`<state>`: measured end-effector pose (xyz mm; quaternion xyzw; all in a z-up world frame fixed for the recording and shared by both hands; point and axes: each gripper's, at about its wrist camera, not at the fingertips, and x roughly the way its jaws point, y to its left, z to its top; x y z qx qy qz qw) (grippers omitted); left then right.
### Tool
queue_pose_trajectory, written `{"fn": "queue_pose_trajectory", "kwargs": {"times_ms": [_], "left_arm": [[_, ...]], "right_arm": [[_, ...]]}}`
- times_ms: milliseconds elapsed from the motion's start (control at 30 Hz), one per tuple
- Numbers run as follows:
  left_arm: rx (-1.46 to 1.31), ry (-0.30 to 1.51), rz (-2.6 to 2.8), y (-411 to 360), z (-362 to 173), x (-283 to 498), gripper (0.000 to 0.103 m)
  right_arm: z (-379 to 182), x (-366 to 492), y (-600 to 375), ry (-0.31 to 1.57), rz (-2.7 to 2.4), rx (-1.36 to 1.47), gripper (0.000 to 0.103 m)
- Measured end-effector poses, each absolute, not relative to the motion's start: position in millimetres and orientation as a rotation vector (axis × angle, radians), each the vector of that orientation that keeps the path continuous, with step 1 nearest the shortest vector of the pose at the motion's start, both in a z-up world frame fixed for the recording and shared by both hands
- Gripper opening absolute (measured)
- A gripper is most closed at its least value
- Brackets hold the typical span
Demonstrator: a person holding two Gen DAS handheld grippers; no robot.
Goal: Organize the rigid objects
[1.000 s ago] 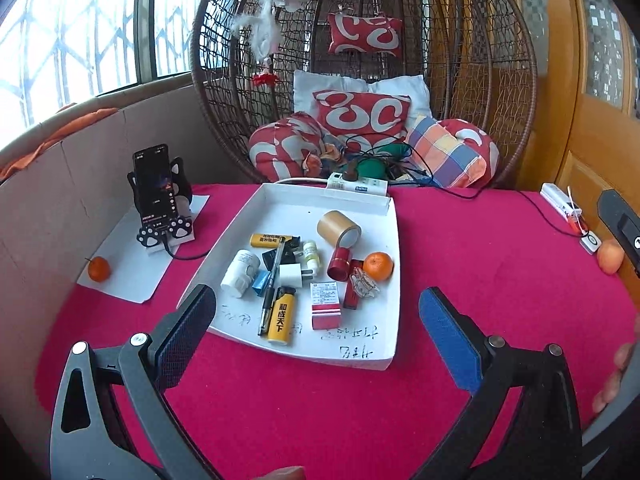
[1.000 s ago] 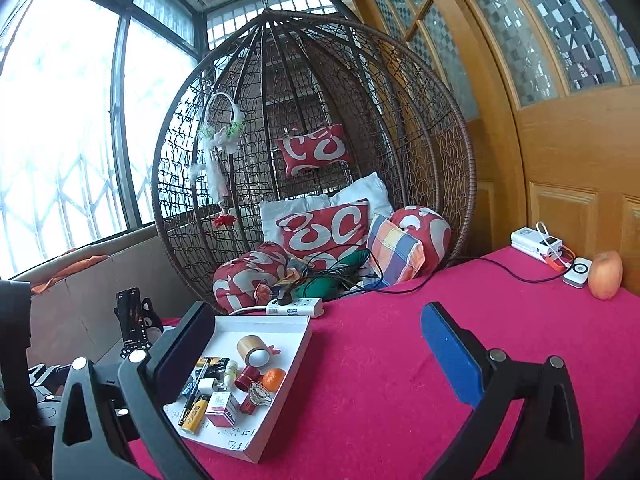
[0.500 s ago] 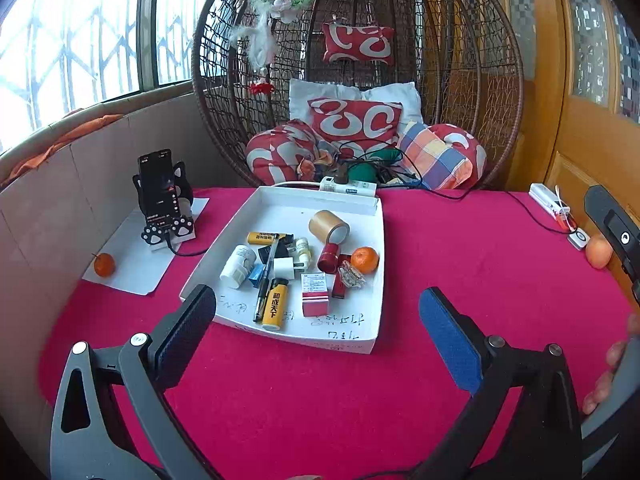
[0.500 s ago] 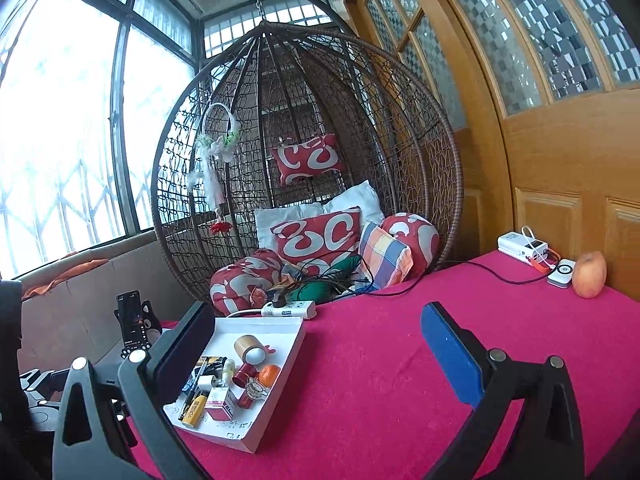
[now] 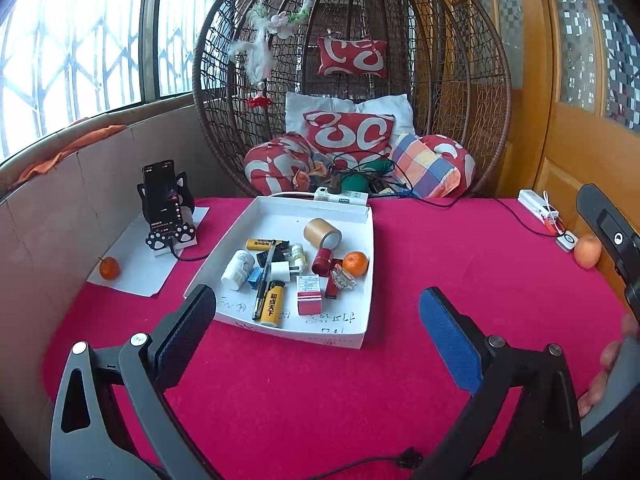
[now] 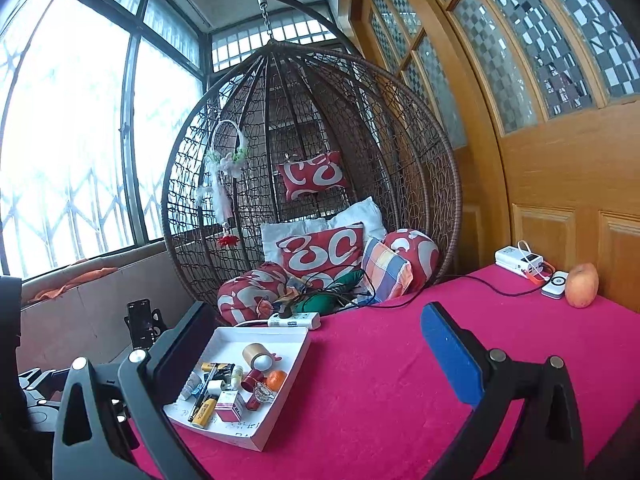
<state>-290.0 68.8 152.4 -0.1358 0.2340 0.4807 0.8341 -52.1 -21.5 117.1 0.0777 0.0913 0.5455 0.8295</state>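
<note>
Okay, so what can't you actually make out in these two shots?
- Handwriting on the white tray floor: left wrist view, too small to read.
- Blue item under the black pen: mostly covered.
- Tray's left side: right wrist view, behind the right gripper finger.
- Phone screen: too small.

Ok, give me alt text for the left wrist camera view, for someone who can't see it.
An open, empty left gripper hovers over a red tablecloth, facing a white tray cluttered with small items: a tape roll, a mandarin, a yellow lighter, a pill bottle. Behind stands a wicker hanging chair with cushions.
</note>
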Motion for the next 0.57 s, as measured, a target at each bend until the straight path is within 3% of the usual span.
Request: {"fn": "queue_pose_trajectory", "kwargs": {"times_ms": [567], "left_arm": [[-0.279, 0.51, 1.027, 67.4, 145.6, -288.9, 0.103]], "right_arm": [[113.6, -53.9, -23.1, 0.203, 1.159, 0.152, 0.103]]}}
